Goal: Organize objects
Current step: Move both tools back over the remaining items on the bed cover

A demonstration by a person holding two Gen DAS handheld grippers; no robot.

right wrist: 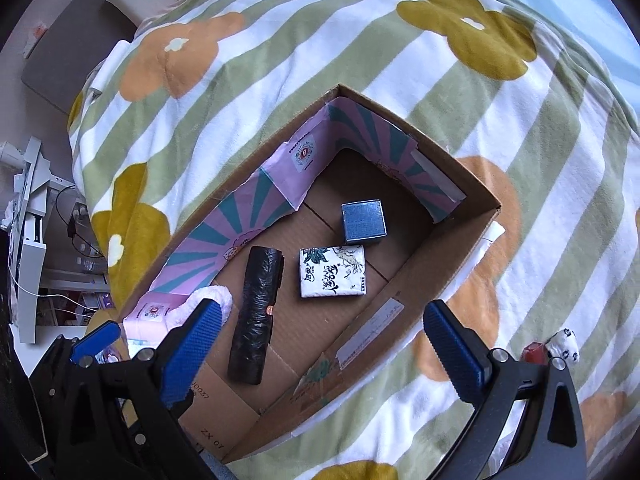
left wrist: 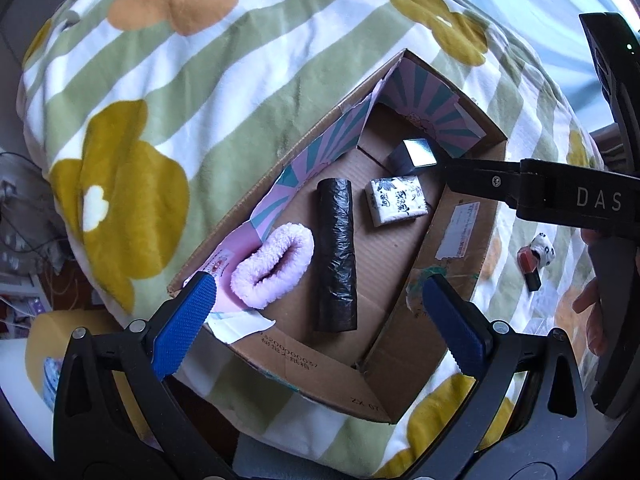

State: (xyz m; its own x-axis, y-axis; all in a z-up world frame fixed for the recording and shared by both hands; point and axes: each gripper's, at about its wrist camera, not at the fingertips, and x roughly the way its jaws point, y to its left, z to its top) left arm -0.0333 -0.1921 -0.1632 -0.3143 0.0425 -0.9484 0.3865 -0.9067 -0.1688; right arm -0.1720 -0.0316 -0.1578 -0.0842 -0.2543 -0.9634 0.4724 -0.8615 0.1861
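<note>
An open cardboard box [left wrist: 452,316] [right wrist: 404,316] lies on a flowered blanket. Inside it are a pink fluffy slipper [left wrist: 274,270] [right wrist: 212,298], a black bag roll [left wrist: 336,254] [right wrist: 256,314], a white tissue pack [left wrist: 398,200] [right wrist: 332,272] and a small blue cube box [left wrist: 412,156] [right wrist: 363,222]. My left gripper [left wrist: 320,328] hovers open and empty over the box's near end. My right gripper [right wrist: 320,344] is open and empty above the box; its body shows in the left wrist view [left wrist: 560,196]. A red stamp with a panda top [left wrist: 534,260] [right wrist: 554,350] lies on the blanket right of the box.
The blanket [left wrist: 160,92] [right wrist: 520,140] with green stripes and large flowers covers the bed. A floor with cables and white furniture [right wrist: 32,216] lies off the left edge. A yellow item [left wrist: 52,344] sits at lower left.
</note>
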